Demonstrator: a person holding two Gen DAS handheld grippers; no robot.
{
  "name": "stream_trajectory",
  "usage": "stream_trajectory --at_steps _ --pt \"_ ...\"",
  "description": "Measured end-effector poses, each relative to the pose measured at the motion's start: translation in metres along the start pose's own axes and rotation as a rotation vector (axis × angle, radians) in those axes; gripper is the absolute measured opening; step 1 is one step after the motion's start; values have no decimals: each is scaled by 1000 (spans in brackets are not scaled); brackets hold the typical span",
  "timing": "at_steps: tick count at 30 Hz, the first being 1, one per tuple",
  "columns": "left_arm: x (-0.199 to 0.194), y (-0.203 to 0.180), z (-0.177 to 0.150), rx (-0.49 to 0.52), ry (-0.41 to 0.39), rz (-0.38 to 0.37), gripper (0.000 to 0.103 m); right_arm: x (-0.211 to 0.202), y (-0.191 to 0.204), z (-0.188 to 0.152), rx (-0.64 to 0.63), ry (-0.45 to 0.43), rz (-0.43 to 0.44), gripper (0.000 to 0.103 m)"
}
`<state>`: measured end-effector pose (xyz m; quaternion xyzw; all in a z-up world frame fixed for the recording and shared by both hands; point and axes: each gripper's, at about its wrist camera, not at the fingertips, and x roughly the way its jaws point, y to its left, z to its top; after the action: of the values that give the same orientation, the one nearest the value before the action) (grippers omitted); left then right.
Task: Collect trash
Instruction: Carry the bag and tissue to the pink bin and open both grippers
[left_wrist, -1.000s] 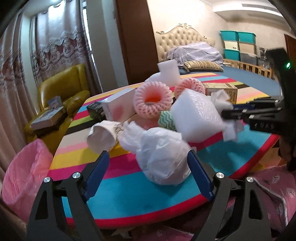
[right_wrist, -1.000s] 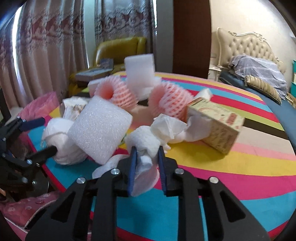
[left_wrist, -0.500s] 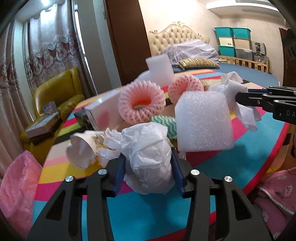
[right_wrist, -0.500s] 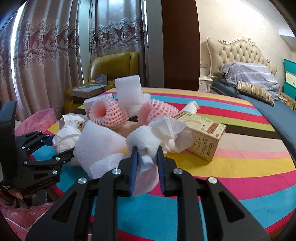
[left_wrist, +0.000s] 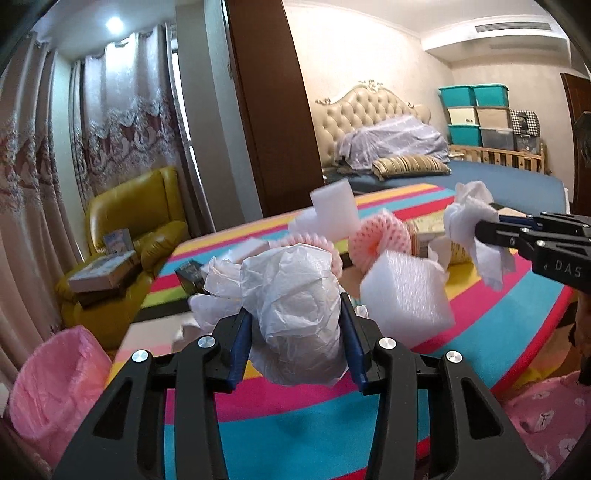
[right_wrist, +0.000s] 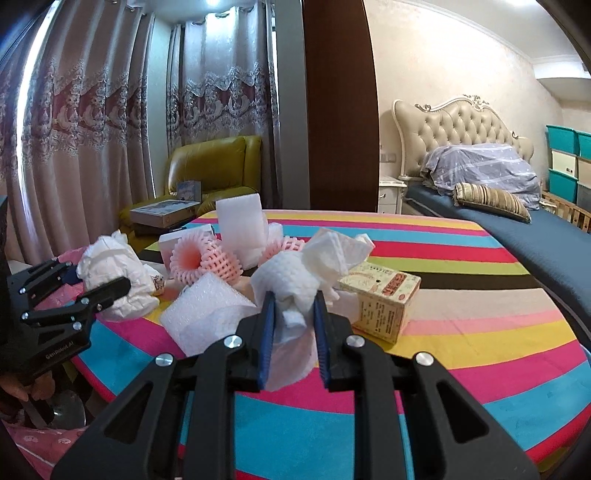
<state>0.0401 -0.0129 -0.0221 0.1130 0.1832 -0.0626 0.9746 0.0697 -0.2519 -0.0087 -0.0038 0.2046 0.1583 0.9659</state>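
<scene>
My left gripper (left_wrist: 295, 332) is shut on a crumpled white plastic bag (left_wrist: 295, 306) and holds it above the striped table (left_wrist: 295, 435); it also shows in the right wrist view (right_wrist: 114, 280). My right gripper (right_wrist: 293, 317) is shut on a wad of white paper towel (right_wrist: 295, 280), lifted off the table; it shows in the left wrist view (left_wrist: 476, 229) too. A pink-lined trash bin (left_wrist: 55, 380) stands low at the left of the table.
On the table lie a white foam block (right_wrist: 207, 314), pink foam fruit nets (right_wrist: 195, 258), an upright white foam slab (right_wrist: 242, 225), a small printed carton (right_wrist: 380, 299) and a white box (right_wrist: 184, 240). A yellow armchair (right_wrist: 210, 166) and a bed (right_wrist: 517, 218) stand behind.
My left gripper closed on the white plastic bag and lifted it off the table. My right gripper rose with the paper towel still held.
</scene>
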Motion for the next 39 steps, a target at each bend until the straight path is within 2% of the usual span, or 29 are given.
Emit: stream_trajectory --at_steps 7,13,24,33,39 --pt "-5 8 3 -20 -16 29 42 -5 6 6 -28 -34 -7 20" --pt "-16 22 8 -47 -48 72 42 -5 24 17 -91 -52 30 20" --pt "-50 87 -1 -156 -86 208 42 14 80 33 -221 -35 107 20" --pt "-83 139 -22 -207 -96 361 43 31 147 40 -363 -29 211 20" --pt "-102 194 -45 -295 -65 456 43 46 204 44 -445 -15 343 21"
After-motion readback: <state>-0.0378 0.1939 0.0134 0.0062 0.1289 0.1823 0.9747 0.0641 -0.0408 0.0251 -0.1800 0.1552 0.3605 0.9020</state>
